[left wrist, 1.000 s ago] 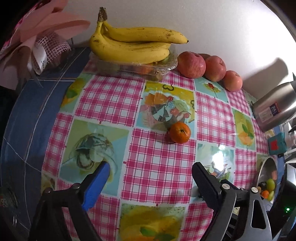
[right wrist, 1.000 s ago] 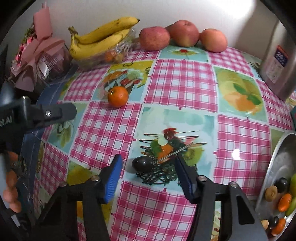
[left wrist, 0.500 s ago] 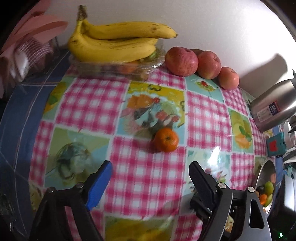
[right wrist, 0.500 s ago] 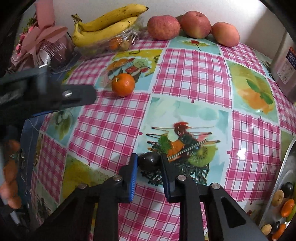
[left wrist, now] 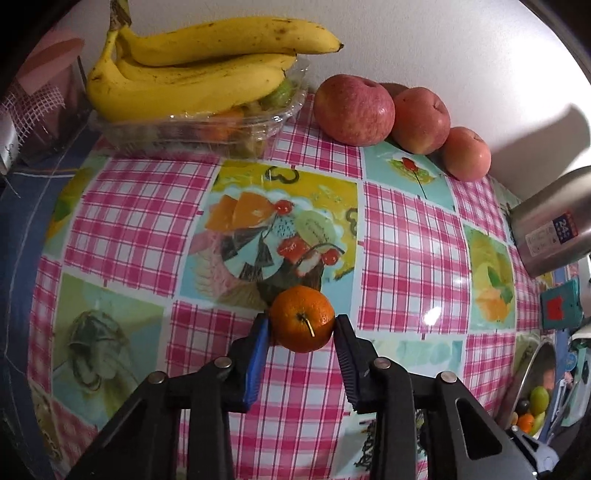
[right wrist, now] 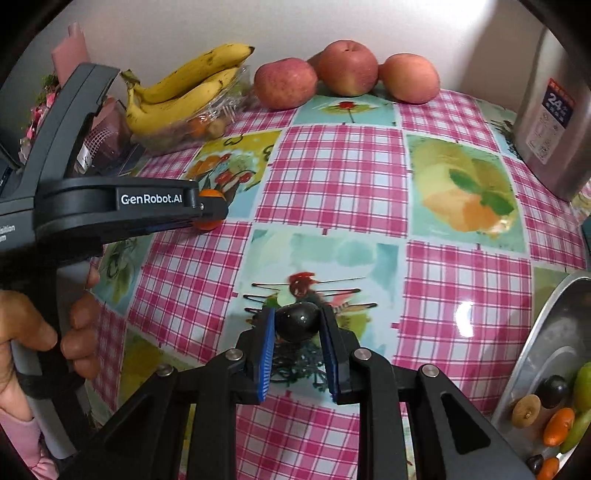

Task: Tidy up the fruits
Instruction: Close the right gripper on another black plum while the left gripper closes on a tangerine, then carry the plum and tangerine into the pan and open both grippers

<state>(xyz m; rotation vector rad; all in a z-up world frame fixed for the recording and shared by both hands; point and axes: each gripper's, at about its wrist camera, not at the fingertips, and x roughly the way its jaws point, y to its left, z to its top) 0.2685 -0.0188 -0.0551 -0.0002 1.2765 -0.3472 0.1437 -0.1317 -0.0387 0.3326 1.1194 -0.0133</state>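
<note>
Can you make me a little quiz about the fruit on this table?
1. True or false: the left gripper has its pads against the small orange.
2. What does the right gripper hold? A) a banana B) a dark round fruit C) an apple
3. How many red apples stand in the row along the wall?

Key: 1 true. 2 B. 3 three in plain sight; there may be a fourth tucked behind them.
</note>
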